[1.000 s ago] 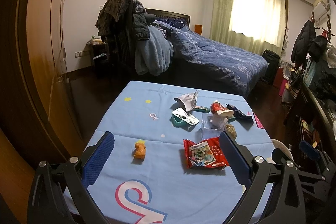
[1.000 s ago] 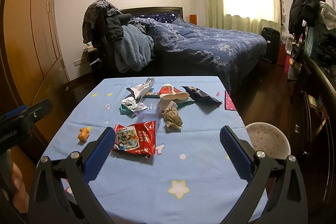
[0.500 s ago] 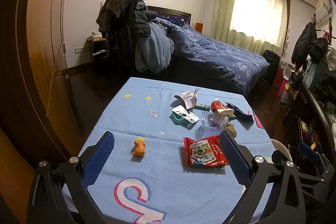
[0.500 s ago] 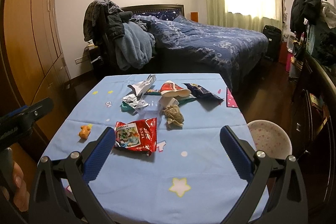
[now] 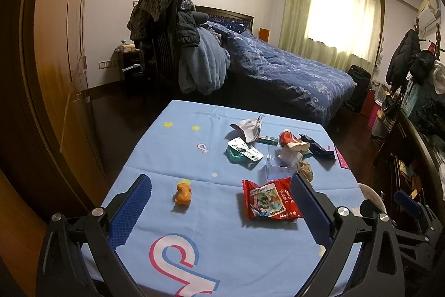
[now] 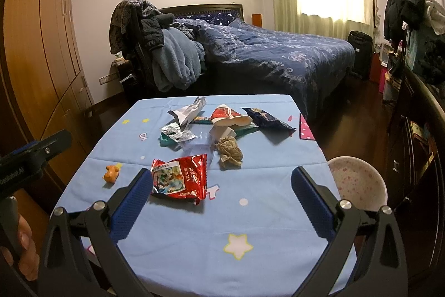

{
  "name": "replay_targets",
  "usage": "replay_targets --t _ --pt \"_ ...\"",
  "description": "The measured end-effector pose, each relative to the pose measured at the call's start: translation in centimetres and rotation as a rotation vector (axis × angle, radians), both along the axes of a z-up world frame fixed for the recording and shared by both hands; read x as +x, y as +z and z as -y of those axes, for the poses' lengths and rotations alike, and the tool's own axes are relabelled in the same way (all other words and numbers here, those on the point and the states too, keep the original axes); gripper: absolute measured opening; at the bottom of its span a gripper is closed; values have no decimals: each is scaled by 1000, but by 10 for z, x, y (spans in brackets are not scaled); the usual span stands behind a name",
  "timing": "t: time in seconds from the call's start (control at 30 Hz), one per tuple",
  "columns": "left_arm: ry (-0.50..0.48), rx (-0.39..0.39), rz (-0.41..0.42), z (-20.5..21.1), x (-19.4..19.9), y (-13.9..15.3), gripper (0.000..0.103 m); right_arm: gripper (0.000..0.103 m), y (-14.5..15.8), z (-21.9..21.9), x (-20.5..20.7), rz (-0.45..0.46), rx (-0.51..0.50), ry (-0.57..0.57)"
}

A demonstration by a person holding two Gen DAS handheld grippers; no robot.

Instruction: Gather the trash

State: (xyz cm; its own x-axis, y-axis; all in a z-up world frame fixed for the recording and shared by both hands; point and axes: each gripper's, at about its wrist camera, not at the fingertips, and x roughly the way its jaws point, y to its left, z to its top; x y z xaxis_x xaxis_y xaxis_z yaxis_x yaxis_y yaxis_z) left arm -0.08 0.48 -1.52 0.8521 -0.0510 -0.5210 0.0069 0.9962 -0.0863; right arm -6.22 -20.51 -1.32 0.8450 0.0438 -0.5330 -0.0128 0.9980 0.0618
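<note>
Left tongs (image 5: 221, 202): view has drawn back and risen slightly over the last second. The counter (image 5: 172, 141) now shows its far edge lower in the frame, with more floor ahead of it. The orange scrap (image 5: 183, 193) sits between the fingers, slightly higher than before; red snack packet (image 5: 271, 199) touches the right finger's inner edge in view.

Right tongs (image 6: 222, 201): same backward drift. Red snack packet (image 6: 180, 180) has slid down to meet the left fingertip in view. Both jaws spread as wide as before. No trash displaced.
</note>
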Motion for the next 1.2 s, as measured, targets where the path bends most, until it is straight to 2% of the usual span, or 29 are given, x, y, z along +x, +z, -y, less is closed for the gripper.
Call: replay_targets --t 1.2 --pt "-2 -8 -24 8 -3 -13 99 100 -4 3 -1 -6 2 2"
